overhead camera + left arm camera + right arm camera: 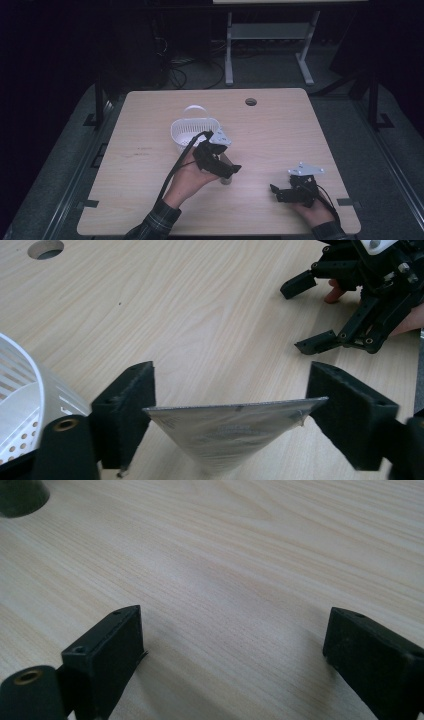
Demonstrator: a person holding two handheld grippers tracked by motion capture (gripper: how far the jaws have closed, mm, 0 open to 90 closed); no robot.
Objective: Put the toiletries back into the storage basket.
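The left gripper [231, 169], held in the left hand [187, 177] near the middle of the desk, has its jaws closed on a flat silver pouch [232, 427]. The right gripper [278, 193], in the right hand [314, 210], sits low with its jaws spread apart.

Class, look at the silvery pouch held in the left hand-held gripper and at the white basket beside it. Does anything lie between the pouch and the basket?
Nothing visible does. The left hand-held gripper grips the silvery pouch by its top edge, right beside the white basket. Between them there is bare table. The right hand-held gripper rests open on the pouch's other side.
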